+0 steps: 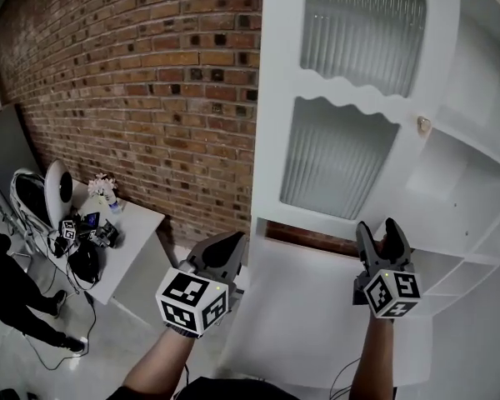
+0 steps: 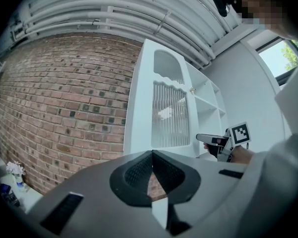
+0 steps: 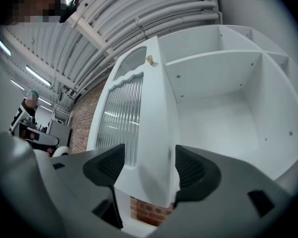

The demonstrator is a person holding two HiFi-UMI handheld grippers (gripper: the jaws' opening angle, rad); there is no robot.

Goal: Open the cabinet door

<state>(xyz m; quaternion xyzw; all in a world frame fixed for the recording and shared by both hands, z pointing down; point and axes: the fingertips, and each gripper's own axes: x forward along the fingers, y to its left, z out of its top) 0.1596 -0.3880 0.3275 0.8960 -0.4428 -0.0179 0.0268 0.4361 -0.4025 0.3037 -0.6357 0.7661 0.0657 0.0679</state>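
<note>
Plainly the cabinet door [image 1: 350, 90] stands swung wide, its shelves [image 1: 471, 190] exposed. The right tongs [image 1: 377, 230] gape astride the door's free edge, pressing nothing; the left tongs [image 1: 232, 244] are pinched together, empty. Opening looks done, so I judge only drawing clear remains.

The left gripper [image 1: 227, 244] is held at seven o'clock, jaws pressed together; the right gripper [image 1: 377, 230] is held at five o'clock, jaws spread wide.

A loft-like workshop: bare brick wall [image 1: 133, 82], corrugated metal ceiling [image 2: 139, 9], gear-cluttered table [image 1: 135, 230].
</note>
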